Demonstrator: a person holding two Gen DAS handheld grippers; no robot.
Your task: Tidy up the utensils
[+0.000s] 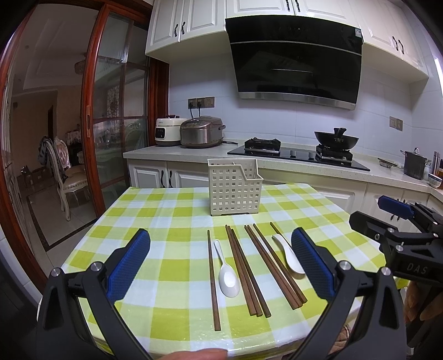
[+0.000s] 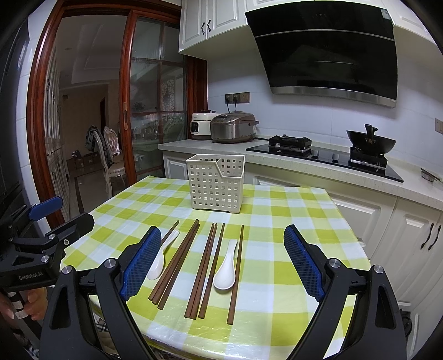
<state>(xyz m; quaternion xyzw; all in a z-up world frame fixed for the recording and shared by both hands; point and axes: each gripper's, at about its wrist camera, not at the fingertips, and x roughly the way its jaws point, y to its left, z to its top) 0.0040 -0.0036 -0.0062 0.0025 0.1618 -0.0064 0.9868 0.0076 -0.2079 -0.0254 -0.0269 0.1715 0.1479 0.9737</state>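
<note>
Wooden chopsticks (image 1: 241,265) and two white spoons (image 1: 228,274) lie on the bench (image 1: 155,218) between both spread, empty claws (image 1: 221,263) (image 2: 223,261); the caddy (image 1: 234,191) beyond looks empty, nothing sorted.

Place: a home kitchen.
Cooking: a black range hood (image 1: 296,58) hangs over a gas stove (image 1: 297,153) with a wok (image 1: 336,138) on it.
Appliances: two rice cookers (image 2: 221,128) stand on the counter, plugged in at the wall.
Storage: white cabinets (image 1: 188,22) above and below.
Tabletop: a green checked cloth (image 1: 166,210).
Doorway: a wooden sliding door (image 2: 155,97), a chair (image 1: 65,171) behind it.
</note>
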